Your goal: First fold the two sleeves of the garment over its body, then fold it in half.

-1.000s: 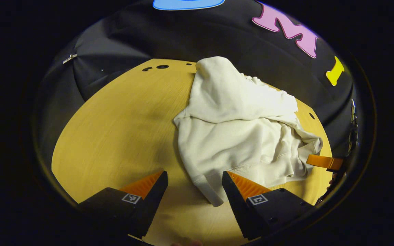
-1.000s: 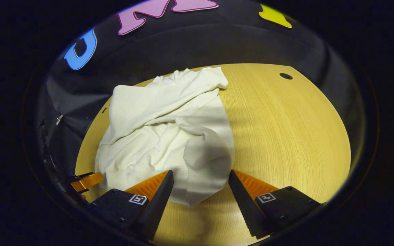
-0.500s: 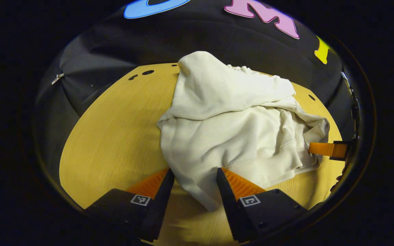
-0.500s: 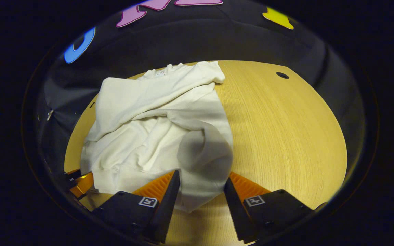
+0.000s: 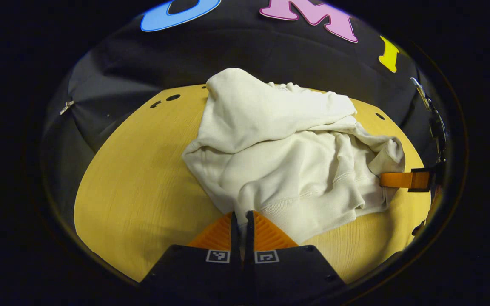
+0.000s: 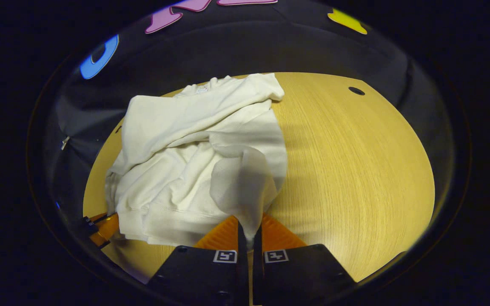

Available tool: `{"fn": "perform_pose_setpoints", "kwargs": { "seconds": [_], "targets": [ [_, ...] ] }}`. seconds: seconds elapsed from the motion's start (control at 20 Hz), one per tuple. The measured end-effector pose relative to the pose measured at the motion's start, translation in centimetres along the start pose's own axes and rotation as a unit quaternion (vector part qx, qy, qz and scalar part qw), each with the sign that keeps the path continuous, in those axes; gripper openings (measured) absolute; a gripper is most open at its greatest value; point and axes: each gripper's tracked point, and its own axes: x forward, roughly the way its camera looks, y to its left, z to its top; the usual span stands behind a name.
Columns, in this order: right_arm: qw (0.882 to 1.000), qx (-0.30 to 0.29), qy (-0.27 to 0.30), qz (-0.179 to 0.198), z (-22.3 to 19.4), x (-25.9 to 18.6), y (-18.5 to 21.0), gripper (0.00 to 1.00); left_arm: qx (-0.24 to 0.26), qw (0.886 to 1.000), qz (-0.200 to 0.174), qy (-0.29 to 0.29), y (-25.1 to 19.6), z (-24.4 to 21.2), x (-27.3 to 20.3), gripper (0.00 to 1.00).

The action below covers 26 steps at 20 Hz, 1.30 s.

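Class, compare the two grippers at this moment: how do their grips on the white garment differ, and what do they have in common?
1. The left gripper pinches the white garment at its ribbed hem corner; the right gripper pinches a smooth fold at the opposite near corner.
2. Cloth at the left gripper lies low on the wooden table; cloth at the right gripper rises in a loose peak.

Shared: both are shut on the garment at its near edge.

Hem [image 5: 245, 212] hidden inside left claw [image 5: 241, 221]; collar label [image 6: 203, 89] unreadable.
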Motion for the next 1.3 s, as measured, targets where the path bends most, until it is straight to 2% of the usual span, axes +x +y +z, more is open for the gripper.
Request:
{"fn": "perform_pose_setpoints", "kwargs": {
  "seconds": [0.2, 0.5, 0.85, 1.05, 1.3],
  "targets": [
    [1.0, 0.01, -0.008, 0.011, 1.0, -0.4, -0.5, 0.08, -0.037, 0.999, -0.011, 0.01, 0.2, 0.4, -0.2, 0.06],
    [0.997, 0.051, -0.03, 0.05, 3.8, -1.7, 0.9, 0.08, -0.102, 0.994, -0.039, -0.027, 0.2, 4.5, -2.1, 0.06],
    [0.99, 0.08, -0.07, 0.097, 11.6, -2.1, 4.2, 0.08, -0.142, 0.983, -0.077, -0.089, -0.6, 13.2, -3.6, 0.06],
    [0.982, 0.104, -0.097, 0.121, 17.2, -2.4, 6.1, 0.08, -0.148, 0.976, -0.09, -0.129, -0.6, 19.8, -2.8, 0.06],
    [0.977, 0.111, -0.133, 0.127, 24.2, -1.4, 6.8, 0.08, -0.196, 0.963, -0.105, -0.154, 0.4, 26.8, -0.8, 0.06]
  ]
}}
